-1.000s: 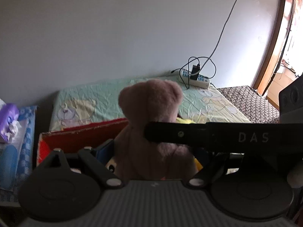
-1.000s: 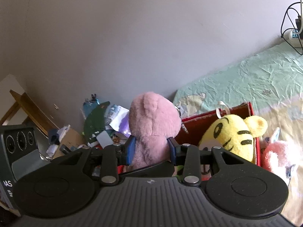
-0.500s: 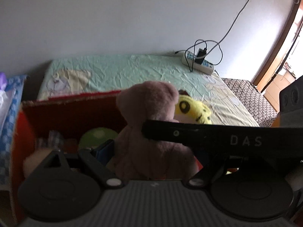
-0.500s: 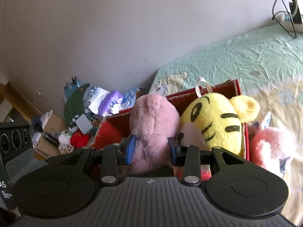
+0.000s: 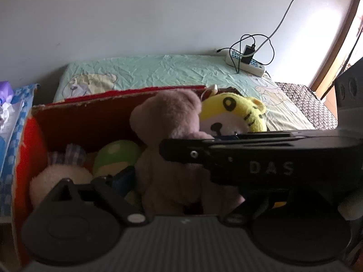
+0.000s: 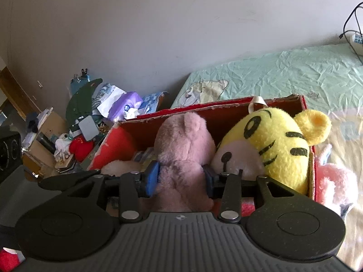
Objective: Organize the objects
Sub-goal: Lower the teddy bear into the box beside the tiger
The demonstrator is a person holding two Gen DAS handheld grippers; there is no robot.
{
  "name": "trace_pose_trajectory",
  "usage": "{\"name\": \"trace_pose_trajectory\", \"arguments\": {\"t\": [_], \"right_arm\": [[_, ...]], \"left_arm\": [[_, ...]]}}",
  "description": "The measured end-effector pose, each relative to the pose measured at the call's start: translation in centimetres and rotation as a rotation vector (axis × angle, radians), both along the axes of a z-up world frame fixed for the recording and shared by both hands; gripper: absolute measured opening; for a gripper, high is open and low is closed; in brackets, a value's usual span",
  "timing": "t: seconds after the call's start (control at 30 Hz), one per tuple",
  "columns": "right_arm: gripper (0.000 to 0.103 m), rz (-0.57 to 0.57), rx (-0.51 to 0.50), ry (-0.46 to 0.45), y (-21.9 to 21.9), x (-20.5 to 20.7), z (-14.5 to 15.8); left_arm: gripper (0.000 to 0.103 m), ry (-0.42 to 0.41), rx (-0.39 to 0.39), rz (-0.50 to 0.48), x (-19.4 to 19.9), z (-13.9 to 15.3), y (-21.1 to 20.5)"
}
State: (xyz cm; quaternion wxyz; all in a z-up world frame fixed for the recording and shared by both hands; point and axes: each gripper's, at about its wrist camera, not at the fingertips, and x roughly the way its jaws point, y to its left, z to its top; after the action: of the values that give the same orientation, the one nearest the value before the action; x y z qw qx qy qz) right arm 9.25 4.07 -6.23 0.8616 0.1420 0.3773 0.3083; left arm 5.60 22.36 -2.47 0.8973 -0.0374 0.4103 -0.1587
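Note:
A pink teddy bear (image 5: 168, 122) (image 6: 183, 140) stands upright inside a red cardboard box (image 5: 113, 94) (image 6: 181, 111), pressed against a yellow tiger plush (image 5: 236, 113) (image 6: 272, 145). My right gripper (image 6: 180, 176) has its blue pads against the bear's waist on both sides, and its jaws are opening. My left gripper (image 5: 181, 181) also straddles the bear, jaws opening. Its left pad touches the bear's side. The right gripper's black body (image 5: 249, 156) hides its other finger.
The box also holds a green ball (image 5: 115, 154) and a cream plush (image 5: 59, 179). A pink plush (image 6: 335, 181) lies outside the box on the right. The box rests on a bed with a green sheet (image 5: 158, 68); a power strip (image 5: 245, 62) lies at the far end. Clutter (image 6: 90, 113) crowds the left.
Both grippers have sunk with the pink bear, from above the box rim down into it beside the yellow tiger. The right gripper's pads stand slightly wider apart.

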Motion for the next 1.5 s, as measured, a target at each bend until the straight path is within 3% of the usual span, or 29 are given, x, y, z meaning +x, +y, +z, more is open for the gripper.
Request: {"name": "trace_pose_trajectory", "arguments": {"t": [0.13,0.5,0.63,0.8,1.5], "right_arm": [[0.045,-0.023,0.022,-0.011,-0.6,-0.4,-0.1],[0.045,-0.103,0.11,0.02,-2.1,-1.1,0.4],[0.033,-0.123,0.123,0.027,-2.8,-1.7,-0.1],[0.032,-0.13,0.161,0.042,-3.2,-2.1,-0.5],[0.032,-0.134,0.123,-0.015,-2.6,-2.8,-0.8]], "left_arm": [[0.097,-0.001,0.003,-0.014,0.3,-0.4,-0.6],[0.1,-0.007,0.022,-0.026,-0.3,-0.2,-1.0],[0.1,0.01,0.043,-0.014,-0.2,-0.2,-1.2],[0.1,0.015,0.096,-0.009,0.0,-0.3,-2.0],[0.102,0.059,0.187,0.042,-0.1,-0.3,-2.5]]}}
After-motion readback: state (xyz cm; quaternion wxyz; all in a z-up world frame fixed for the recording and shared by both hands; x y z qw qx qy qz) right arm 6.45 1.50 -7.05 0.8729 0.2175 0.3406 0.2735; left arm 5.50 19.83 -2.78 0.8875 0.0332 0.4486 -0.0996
